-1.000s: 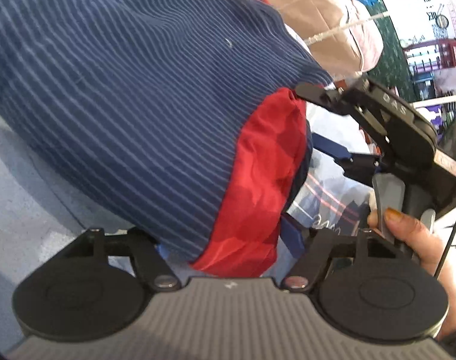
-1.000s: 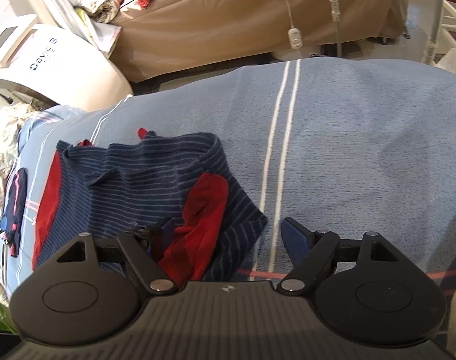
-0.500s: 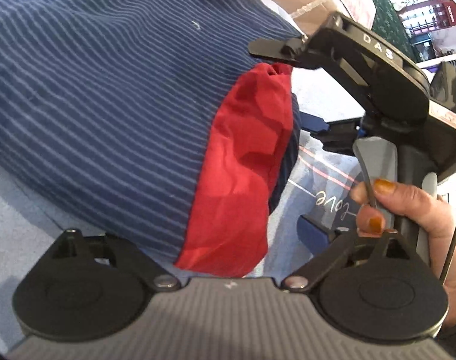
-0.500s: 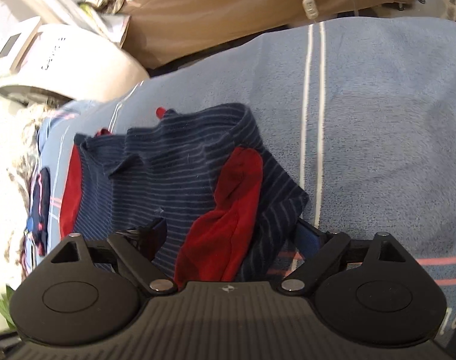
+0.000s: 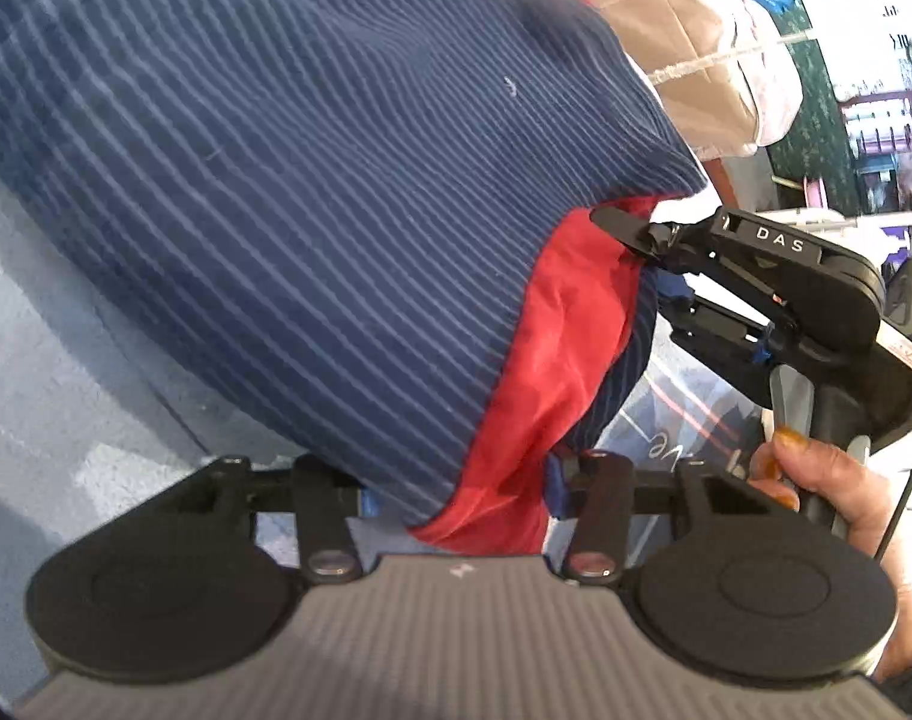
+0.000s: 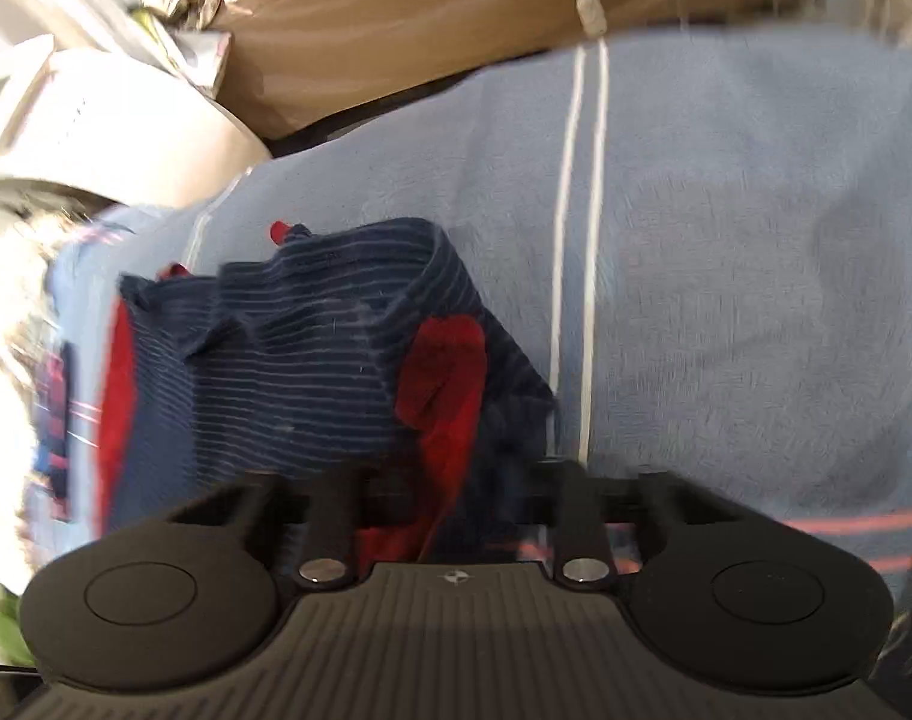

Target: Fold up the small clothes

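Observation:
A small navy striped garment (image 5: 312, 216) with a red band (image 5: 552, 372) fills the left wrist view. It also shows in the right wrist view (image 6: 300, 354), crumpled on the blue blanket (image 6: 726, 276). My left gripper (image 5: 456, 489) is shut on its lower edge, navy and red cloth bunched between the jaws. My right gripper (image 6: 453, 501) is shut on the near edge of the same garment; it shows in the left wrist view (image 5: 654, 264), gripping the red band's top. The fingertips are hidden by cloth.
A white rounded appliance (image 6: 96, 120) and a tan covered bed (image 6: 456, 18) lie beyond the blanket. Another patterned cloth (image 6: 54, 408) lies at the garment's left. A hand (image 5: 840, 480) holds the right gripper's handle.
Both grippers closed on the garment's edge. The right gripper's jaws went from open around the cloth to shut. The garment lifted and bunched; the right wrist view is blurred by motion.

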Demonstrator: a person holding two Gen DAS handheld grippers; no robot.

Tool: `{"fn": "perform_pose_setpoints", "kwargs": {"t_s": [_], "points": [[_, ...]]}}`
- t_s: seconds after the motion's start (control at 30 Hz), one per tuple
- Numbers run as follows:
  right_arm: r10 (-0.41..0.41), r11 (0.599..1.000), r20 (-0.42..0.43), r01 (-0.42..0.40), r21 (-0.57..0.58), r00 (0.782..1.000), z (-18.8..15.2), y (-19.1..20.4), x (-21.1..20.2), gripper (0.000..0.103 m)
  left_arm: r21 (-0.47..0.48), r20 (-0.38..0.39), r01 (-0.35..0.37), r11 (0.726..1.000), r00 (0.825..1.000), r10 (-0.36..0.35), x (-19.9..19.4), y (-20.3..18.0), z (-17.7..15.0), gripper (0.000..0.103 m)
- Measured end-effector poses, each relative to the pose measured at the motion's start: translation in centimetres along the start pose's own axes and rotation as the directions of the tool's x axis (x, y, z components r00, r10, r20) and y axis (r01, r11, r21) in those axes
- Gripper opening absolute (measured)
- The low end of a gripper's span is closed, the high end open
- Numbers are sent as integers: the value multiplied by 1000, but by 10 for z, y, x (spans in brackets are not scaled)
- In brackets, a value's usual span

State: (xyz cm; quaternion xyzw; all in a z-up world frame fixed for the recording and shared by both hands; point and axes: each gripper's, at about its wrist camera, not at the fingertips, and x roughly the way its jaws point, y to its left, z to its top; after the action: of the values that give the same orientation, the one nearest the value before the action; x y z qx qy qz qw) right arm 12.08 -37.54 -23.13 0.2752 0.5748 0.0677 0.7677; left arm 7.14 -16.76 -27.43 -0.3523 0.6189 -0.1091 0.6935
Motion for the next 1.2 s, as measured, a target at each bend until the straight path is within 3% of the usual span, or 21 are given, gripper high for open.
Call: {"fn": "perform_pose_setpoints", "kwargs": {"t_s": [0.13,0.37,0.53,0.73,0.87,0.97,1.13,1.2], "points": [[-3,1000,26,2,13,1000,-4,1,-3,21,-20,-4,4,1000,1000,-4,-5,-3,3,36],[15,999,59,-12,-43,998,4,39,-25,18,-116,-17,117,986,993,-120,-30,4,13,27],[22,999,64,-20,-42,998,13,67,-40,18,-226,-30,237,945,968,-250,-58,16,31,25],[86,995,63,-83,-57,994,27,127,-41,18,-290,30,357,888,931,-365,-98,48,57,25],[119,988,18,-116,-104,993,38,179,-16,18,-341,107,371,864,928,-356,-123,86,76,26],[142,984,-25,-144,-106,989,39,212,17,18,-419,158,380,825,925,-346,-136,128,89,27],[116,985,-86,-125,-115,990,26,248,73,20,-509,206,351,785,936,-285,-148,191,104,30],[135,987,-104,-144,-78,985,20,253,91,33,-526,211,346,777,938,-275,-153,209,108,31]]}}
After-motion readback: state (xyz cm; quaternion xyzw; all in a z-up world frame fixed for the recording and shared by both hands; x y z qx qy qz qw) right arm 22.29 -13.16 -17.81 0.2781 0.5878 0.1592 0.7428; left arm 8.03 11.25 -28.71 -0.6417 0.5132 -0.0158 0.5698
